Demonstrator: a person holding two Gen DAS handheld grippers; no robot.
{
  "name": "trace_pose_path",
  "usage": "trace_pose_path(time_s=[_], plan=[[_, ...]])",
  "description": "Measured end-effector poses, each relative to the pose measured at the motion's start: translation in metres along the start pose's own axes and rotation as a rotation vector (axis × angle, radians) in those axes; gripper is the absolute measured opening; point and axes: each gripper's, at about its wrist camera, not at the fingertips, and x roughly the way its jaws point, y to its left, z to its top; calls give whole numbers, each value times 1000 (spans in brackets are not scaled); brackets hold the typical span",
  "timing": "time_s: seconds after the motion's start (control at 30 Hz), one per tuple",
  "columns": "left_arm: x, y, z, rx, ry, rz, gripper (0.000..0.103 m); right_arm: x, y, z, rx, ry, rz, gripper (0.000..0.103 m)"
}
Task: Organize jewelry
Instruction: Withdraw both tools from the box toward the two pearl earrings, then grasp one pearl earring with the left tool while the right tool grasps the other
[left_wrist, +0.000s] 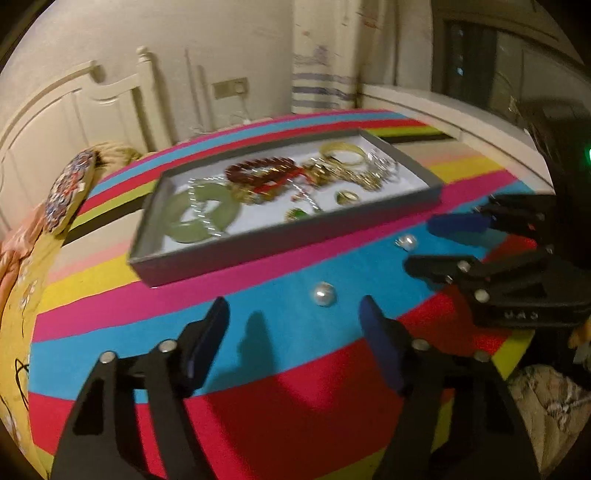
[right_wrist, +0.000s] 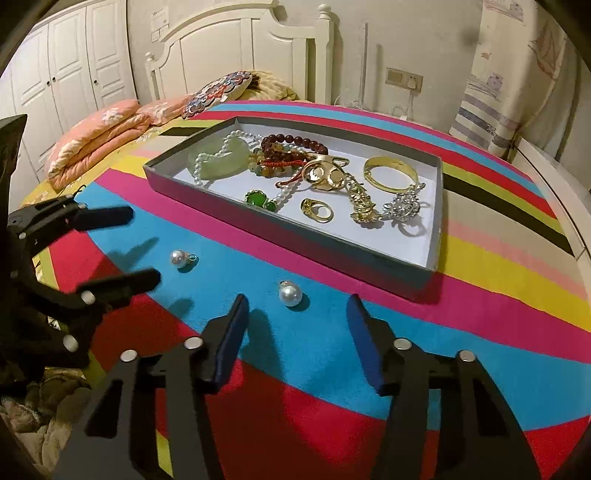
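Observation:
A grey tray (right_wrist: 373, 258) (left_wrist: 207, 254) on the striped cloth holds a jade bangle (right_wrist: 218, 157), bead bracelets, a gold bangle (right_wrist: 389, 168), rings and chains. Two pearl earrings lie loose on the blue stripe in front of it. My left gripper (left_wrist: 293, 310) is open, with one pearl earring (left_wrist: 324, 294) just ahead between its fingertips; this earring also shows in the right wrist view (right_wrist: 180, 258). My right gripper (right_wrist: 297, 308) is open, with the other pearl earring (right_wrist: 290, 294) (left_wrist: 406, 242) just ahead between its fingertips. Each gripper shows in the other's view.
The striped cloth (right_wrist: 480, 295) covers a round surface beside a bed with pink bedding (right_wrist: 99, 136) and a patterned pillow (left_wrist: 68, 192). A window ledge (left_wrist: 461, 110) runs along the far right edge.

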Motion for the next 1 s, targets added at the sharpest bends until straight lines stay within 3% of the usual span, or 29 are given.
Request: trace_pose_path(time_s=[0.17, 0.3, 0.4, 0.47, 0.53, 1.0], plan=[[12, -8, 3, 33, 30, -34, 46, 3, 1, 4, -9, 9, 5, 36], [19, -6, 7, 18, 45, -63, 40, 4, 2, 6, -19, 14, 7, 33], [21, -3, 8, -1, 48, -87, 35, 4, 5, 6, -34, 13, -1, 23], [21, -5, 7, 6, 44, -86, 24, 4, 7, 5, -46, 8, -6, 15], [19, -7, 6, 13, 42, -89, 13, 3, 9, 4, -55, 2, -10, 15], [8, -5, 9, 12, 9, -70, 13, -10, 9, 6, -38, -37, -2, 15]])
